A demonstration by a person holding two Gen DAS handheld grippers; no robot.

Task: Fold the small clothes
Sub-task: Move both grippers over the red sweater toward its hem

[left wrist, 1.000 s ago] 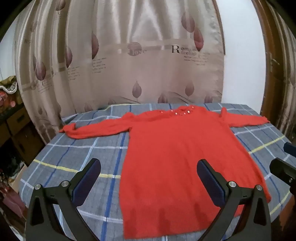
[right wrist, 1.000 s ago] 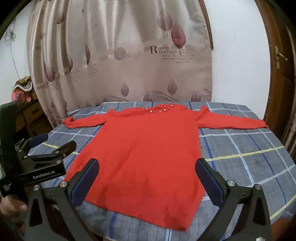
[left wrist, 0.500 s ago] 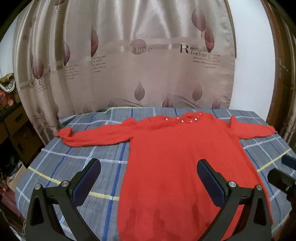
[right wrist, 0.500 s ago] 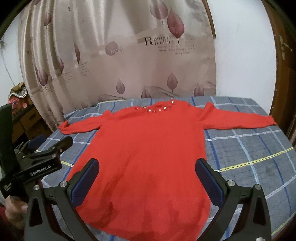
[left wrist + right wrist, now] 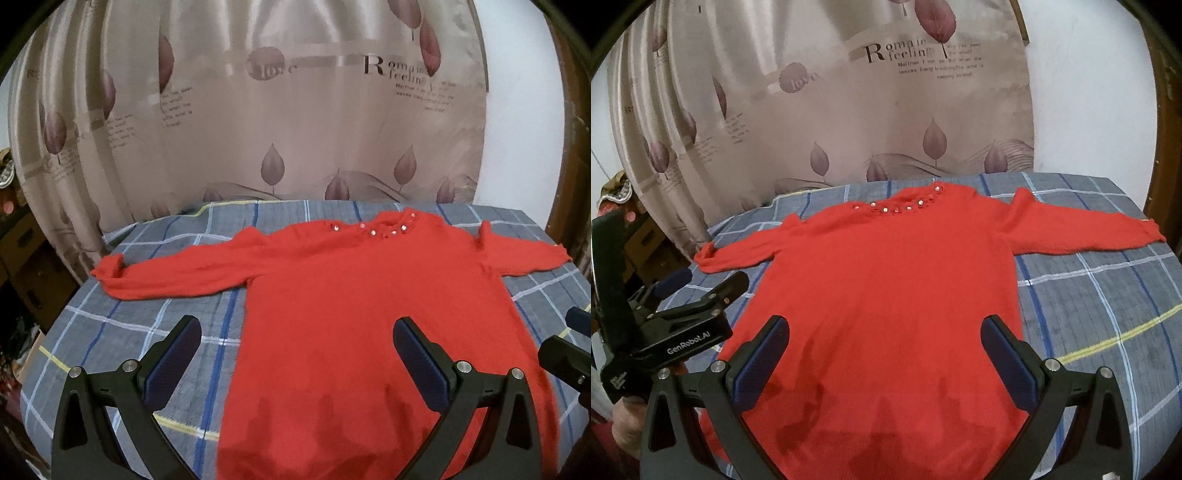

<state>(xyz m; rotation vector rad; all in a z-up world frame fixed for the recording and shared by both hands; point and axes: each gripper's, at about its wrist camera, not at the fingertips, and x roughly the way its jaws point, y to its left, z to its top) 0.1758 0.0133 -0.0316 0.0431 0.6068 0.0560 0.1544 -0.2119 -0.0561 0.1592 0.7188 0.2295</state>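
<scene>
A red long-sleeved sweater (image 5: 351,295) lies flat on the plaid cloth, both sleeves spread out, its beaded collar at the far side; it also shows in the right wrist view (image 5: 886,288). My left gripper (image 5: 297,354) is open and empty, held above the sweater's lower left part. My right gripper (image 5: 884,354) is open and empty above the sweater's lower middle. The left gripper's body (image 5: 668,328) shows at the left of the right wrist view. The right gripper's tip (image 5: 569,354) shows at the right edge of the left wrist view.
The table has a grey-blue plaid cloth (image 5: 1089,295). A beige curtain with leaf prints (image 5: 277,110) hangs close behind it. A wooden door frame (image 5: 1167,110) is at the right. Cluttered boxes (image 5: 22,258) stand to the left of the table.
Both grippers have moved forward and lower over the sweater, so it looks larger and its hem has slid under the view. Both stay open.
</scene>
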